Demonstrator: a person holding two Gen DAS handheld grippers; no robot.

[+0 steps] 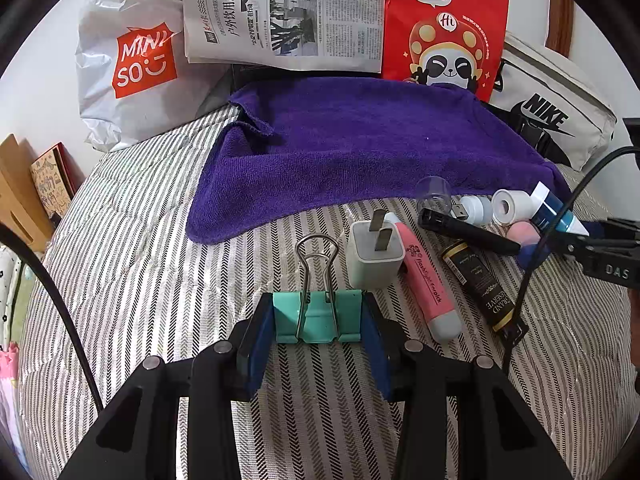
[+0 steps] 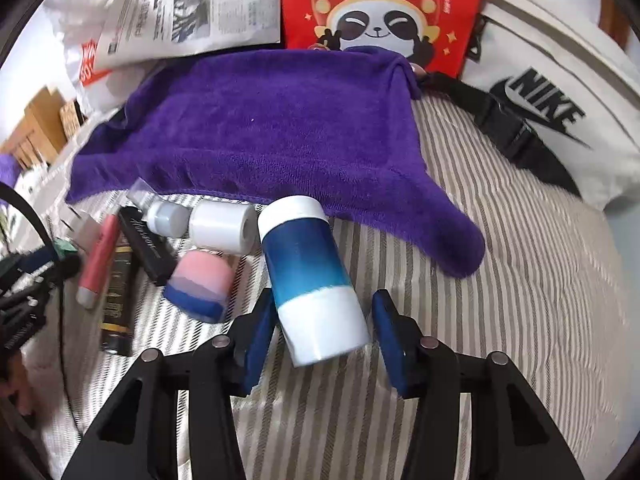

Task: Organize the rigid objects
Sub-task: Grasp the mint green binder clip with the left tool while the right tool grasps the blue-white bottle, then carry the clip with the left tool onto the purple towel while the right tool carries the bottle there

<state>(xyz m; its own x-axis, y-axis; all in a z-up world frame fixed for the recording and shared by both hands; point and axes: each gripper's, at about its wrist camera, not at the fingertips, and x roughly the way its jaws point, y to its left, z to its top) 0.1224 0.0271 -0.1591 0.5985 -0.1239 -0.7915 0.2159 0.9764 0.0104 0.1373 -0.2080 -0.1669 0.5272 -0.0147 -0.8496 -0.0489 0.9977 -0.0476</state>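
Teal binder clip (image 1: 318,316) stands handles-up; blue-and-white bottle (image 2: 312,276) lies tilted, cap touching purple towel (image 2: 256,128).

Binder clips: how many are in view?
1. The teal binder clip sits between the left tongs' pads, handles pointing away, in front of the white charger. More could be hidden under the purple towel.

Bare striped bedding (image 2: 500,280) is lying open to the right, while the purple towel (image 2: 260,128) is blocking the back and clutter, like the pink marker (image 1: 428,280), is crowding the middle.
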